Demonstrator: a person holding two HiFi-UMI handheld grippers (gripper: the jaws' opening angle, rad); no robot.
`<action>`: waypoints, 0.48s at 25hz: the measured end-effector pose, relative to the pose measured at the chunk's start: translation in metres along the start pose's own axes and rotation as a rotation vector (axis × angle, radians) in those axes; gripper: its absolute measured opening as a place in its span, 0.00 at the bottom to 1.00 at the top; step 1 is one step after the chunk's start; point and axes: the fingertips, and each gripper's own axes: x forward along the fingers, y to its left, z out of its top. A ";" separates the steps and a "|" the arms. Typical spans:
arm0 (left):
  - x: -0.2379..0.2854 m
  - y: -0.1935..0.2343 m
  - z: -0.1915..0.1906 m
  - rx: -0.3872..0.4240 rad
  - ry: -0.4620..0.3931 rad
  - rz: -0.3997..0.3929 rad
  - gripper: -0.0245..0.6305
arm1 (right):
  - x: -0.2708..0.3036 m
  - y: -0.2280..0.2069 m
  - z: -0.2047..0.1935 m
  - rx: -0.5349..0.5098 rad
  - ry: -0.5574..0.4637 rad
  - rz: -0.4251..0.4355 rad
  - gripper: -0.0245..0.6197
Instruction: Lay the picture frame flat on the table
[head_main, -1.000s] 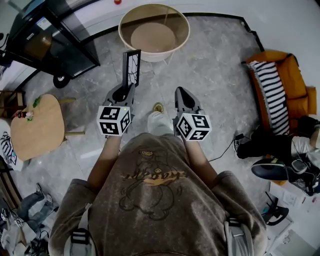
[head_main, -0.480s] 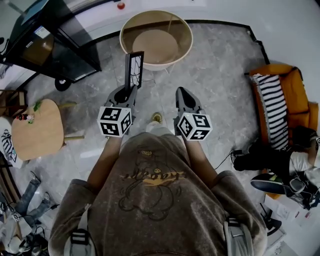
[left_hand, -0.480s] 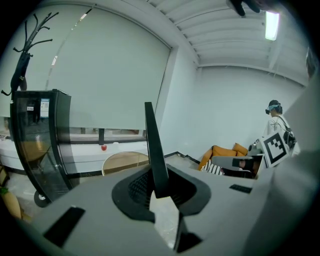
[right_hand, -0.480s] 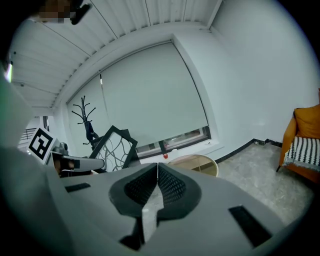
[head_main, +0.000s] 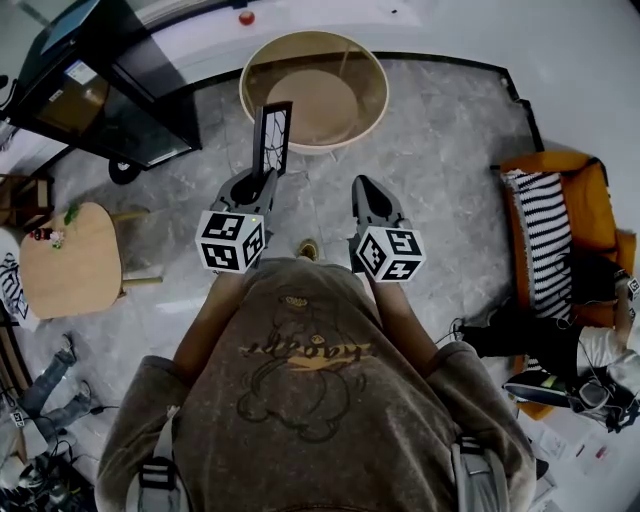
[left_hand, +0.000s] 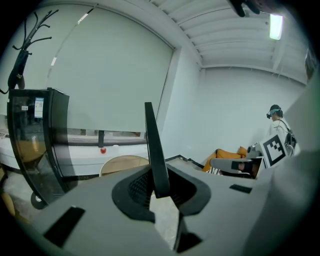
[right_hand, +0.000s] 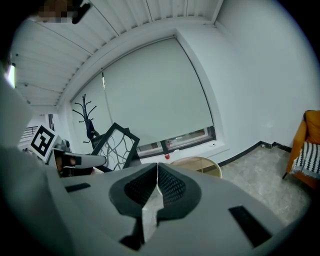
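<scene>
Your left tongs (head_main: 262, 178) clench the upright picture frame (head_main: 271, 135) before the round worktop (head_main: 382, 80); your right tongs (head_main: 361, 186) are clenched, empty.

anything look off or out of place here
Only the picture frame stands out. It is up on edge in the air, clamped in the left gripper. The right gripper view shows it cocked at a slant, not yet over the round table. Nothing looks spilled or broken.

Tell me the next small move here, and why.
Probably carry the picture frame forward until it is over the round table. The left tool grips it on edge, not flat, and in the head view the table lies ahead of the person.
</scene>
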 end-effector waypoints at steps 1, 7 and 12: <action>0.002 -0.001 0.002 0.004 0.000 0.000 0.14 | 0.001 -0.002 0.002 0.000 -0.001 0.002 0.07; 0.011 0.001 0.004 0.014 0.002 0.001 0.14 | 0.009 -0.007 0.006 -0.004 -0.003 0.011 0.07; 0.028 0.010 0.007 0.006 0.006 -0.013 0.14 | 0.023 -0.015 0.007 0.001 0.005 -0.008 0.07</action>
